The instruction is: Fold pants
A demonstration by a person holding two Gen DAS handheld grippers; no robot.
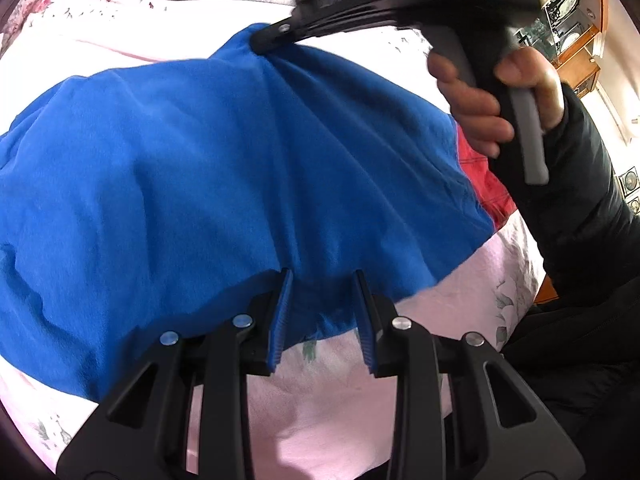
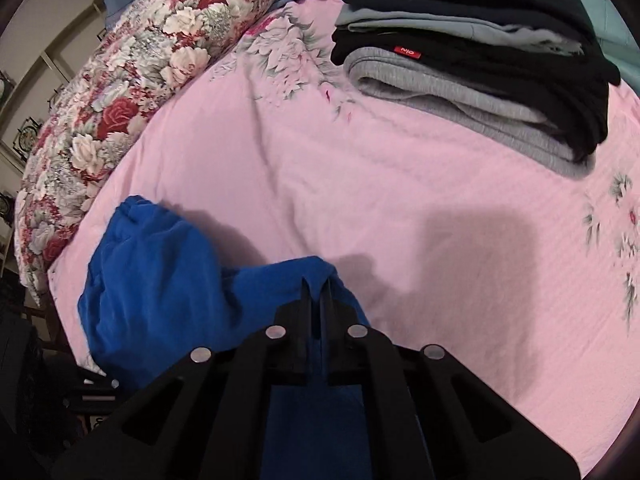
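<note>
Lying across the pink floral bedsheet [image 2: 360, 184], one pair of blue pants [image 1: 200, 160], crumpled, long axis running roughly side to side in the left wrist view, with a red part [image 1: 484, 184] showing at the right end.

Right gripper [image 1: 264, 38]: jaws pressed together, pinching a fold of the blue cloth at the far edge; the right wrist view shows the cloth caught between the closed fingers [image 2: 308, 292]. A hand [image 1: 492, 100] in a dark sleeve grips its handle.

Left gripper [image 1: 322, 312]: jaws partly spread, straddling the near hem of the pants, cloth lying between the blue pads [image 1: 280, 320]; whether the pads actually press on the cloth cannot be told.

Relation governing the coming move: the two grippers sit on opposite edges of the garment, near and far, across its short axis. Judged likely: far edge carried toward near edge, or both lifted, to lay the cloth flat.

Also present: stack of folded clothes [image 2: 480, 60], well apart at the far side; floral quilt [image 2: 132, 80] along the bed's left.
</note>
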